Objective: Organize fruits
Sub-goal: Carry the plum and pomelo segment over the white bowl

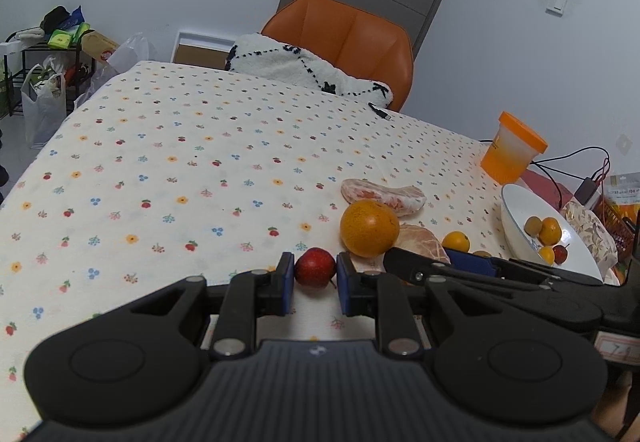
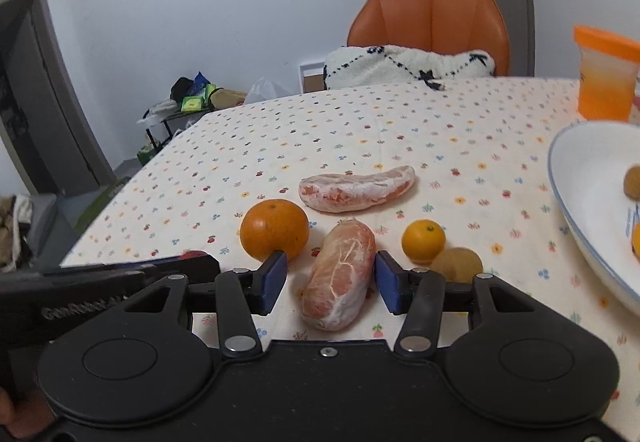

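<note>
**Fruit crowded toward the bowl side of the table**

While most of the table (image 1: 168, 145) lies as an open stretch of dotted cloth reaching to its far edge at the orange chair (image 1: 352, 37), the fruit crowds the side toward the white bowl (image 2: 580, 209). The bowl sits near the table's side edge and holds a few small fruits.

The near pomelo segment (image 2: 340, 274) lies with its long axis running away from the right wrist camera, between the spread jaws of the right gripper (image 2: 331, 278), whose pads stand just beside it with gaps on both sides. The far pomelo segment (image 2: 356, 187) lies crosswise behind it, well clear.

The large orange (image 2: 274, 230) rests beside the near segment. A small orange (image 2: 423, 241) touches a brown fruit (image 2: 456, 264) nearer the bowl.

The left gripper (image 1: 315, 273) is closed on a small red fruit (image 1: 315, 266), low over the cloth.
</note>
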A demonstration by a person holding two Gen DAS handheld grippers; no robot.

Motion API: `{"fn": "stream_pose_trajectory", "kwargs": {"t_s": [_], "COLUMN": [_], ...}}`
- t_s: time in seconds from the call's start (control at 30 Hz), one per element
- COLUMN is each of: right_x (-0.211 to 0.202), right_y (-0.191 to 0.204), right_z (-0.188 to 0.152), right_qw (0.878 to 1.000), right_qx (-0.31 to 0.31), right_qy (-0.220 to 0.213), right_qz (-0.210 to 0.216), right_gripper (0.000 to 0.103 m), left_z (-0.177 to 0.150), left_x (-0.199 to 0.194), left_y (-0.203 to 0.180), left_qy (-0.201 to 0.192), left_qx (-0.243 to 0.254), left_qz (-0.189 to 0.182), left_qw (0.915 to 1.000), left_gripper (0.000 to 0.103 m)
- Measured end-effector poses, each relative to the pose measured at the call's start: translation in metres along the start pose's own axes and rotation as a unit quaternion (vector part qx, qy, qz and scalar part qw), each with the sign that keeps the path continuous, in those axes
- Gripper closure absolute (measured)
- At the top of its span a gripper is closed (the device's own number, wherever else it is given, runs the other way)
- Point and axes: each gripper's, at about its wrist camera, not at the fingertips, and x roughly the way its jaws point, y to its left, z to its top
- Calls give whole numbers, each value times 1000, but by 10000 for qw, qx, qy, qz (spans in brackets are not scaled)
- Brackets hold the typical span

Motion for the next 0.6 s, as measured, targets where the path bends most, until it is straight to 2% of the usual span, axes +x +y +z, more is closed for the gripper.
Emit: {"fn": "stream_pose_trajectory", "kwargs": {"t_s": [0.07, 0.2, 0.4, 0.6], "right_x": [3, 2, -13, -33], "right_y": [3, 4, -17, -28], "right_z": [1, 0, -4, -7], "right_qw": [9999, 9991, 9998, 9987], "right_qx": [-126, -305, 166, 399], "right_qy": [12, -19, -66, -275], "right_qz": [-61, -290, 46, 164], "right_gripper": [53, 69, 75, 76], "left_z": [0, 0, 0, 2], "left_x": [0, -2, -4, -8], "left_y": [-1, -4, -17, -36], "left_qy": [9, 12, -16, -84], "left_qx": [9, 25, 119, 273], "left_qz": [9, 68, 30, -77], "left_qw": [10000, 10000, 9999, 9996], "left_gripper": [82, 82, 82, 83]}}
